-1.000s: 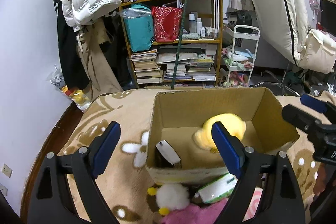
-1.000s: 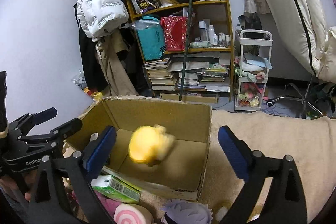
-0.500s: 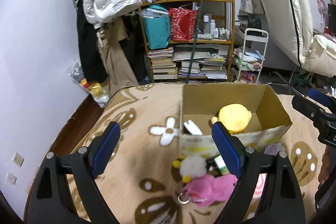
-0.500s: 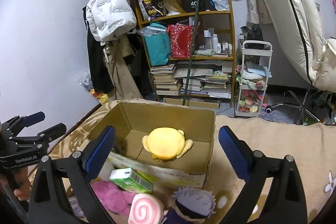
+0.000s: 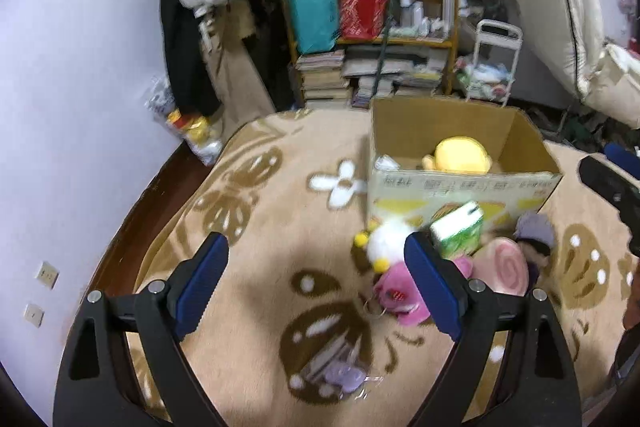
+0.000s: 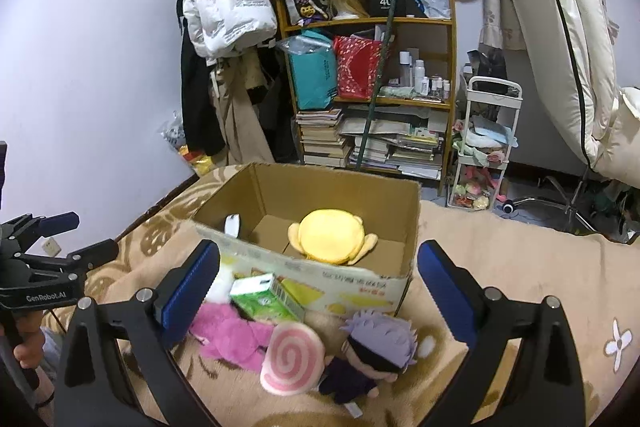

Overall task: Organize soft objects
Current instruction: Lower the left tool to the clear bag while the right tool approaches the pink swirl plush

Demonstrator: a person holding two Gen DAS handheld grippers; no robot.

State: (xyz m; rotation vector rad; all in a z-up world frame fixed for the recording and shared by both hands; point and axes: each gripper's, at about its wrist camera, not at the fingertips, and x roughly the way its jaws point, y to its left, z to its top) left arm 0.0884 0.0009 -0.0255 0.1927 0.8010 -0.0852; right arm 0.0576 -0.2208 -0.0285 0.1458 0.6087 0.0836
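Observation:
An open cardboard box (image 6: 320,273) stands on the patterned blanket with a yellow plush (image 6: 330,237) inside; the plush also shows in the left wrist view (image 5: 460,155). In front of the box lie a pink plush (image 6: 230,333), a pink swirl cushion (image 6: 292,357), a purple-haired doll (image 6: 380,343), a green carton (image 6: 264,297) and a white plush (image 5: 386,241). My left gripper (image 5: 316,287) is open and empty, left of the pile. My right gripper (image 6: 318,287) is open and empty, above the pile.
A small purple item (image 5: 342,383) lies on the blanket (image 5: 248,219) near my left gripper. A cluttered bookshelf (image 6: 372,99), hanging coats (image 6: 224,11) and a white cart (image 6: 484,147) stand behind the box. A folded mattress (image 6: 560,27) leans at right.
The yellow plush has dropped and settled in the box. Both grippers have pulled back from the box, so the toys in front of it show. The left one has swung left.

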